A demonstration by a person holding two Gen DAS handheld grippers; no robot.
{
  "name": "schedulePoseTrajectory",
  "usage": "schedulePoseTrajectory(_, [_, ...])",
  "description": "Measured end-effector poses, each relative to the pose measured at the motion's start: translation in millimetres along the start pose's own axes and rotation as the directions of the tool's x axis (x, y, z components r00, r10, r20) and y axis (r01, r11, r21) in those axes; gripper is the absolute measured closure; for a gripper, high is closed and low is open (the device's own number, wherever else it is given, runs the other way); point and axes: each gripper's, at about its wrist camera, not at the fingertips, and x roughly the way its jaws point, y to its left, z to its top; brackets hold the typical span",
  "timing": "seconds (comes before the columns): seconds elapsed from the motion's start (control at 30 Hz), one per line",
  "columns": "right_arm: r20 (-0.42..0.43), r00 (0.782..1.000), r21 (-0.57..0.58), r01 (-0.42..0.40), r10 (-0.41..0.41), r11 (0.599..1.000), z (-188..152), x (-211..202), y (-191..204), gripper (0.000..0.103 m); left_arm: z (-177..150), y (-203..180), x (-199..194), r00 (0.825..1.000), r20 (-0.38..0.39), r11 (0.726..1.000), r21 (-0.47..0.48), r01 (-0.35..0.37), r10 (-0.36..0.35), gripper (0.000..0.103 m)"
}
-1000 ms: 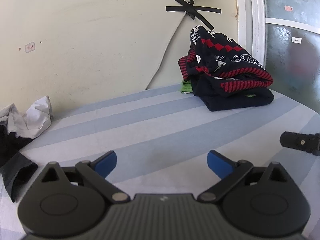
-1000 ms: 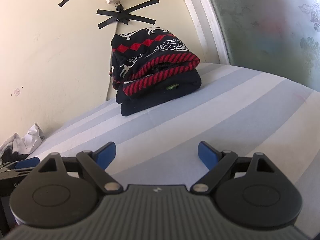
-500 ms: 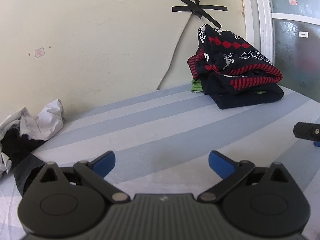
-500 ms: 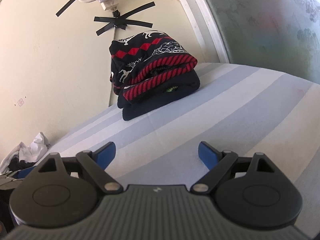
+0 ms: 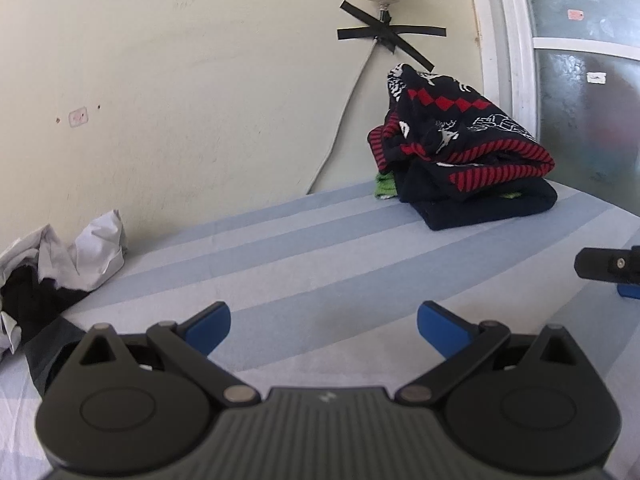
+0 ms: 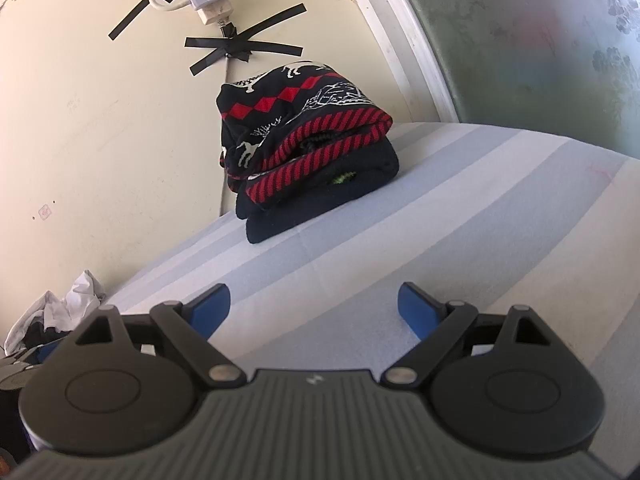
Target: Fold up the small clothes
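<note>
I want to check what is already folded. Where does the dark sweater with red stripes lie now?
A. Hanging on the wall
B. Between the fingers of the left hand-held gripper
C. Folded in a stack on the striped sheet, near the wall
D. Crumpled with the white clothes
C: the dark sweater sits folded on the striped sheet by the wall, apart from both open grippers.

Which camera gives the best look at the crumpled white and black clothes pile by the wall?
The left wrist view: the unfolded clothes pile sits large at its left edge, white fabric over black clearly separable. The right wrist view shows only a small part of it, low on the left and partly hidden behind the tongs.
</note>
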Motion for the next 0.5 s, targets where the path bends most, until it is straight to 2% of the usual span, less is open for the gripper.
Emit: schedulePoseTrajectory(0.5, [0.000,1.000,-0.001,-0.001,0.001,1.000,-0.1,0.3,-0.4,0.010,0.4,0.5,1.9,0.999,-0.016,0.999,0.002,-0.038,0.038,0.000])
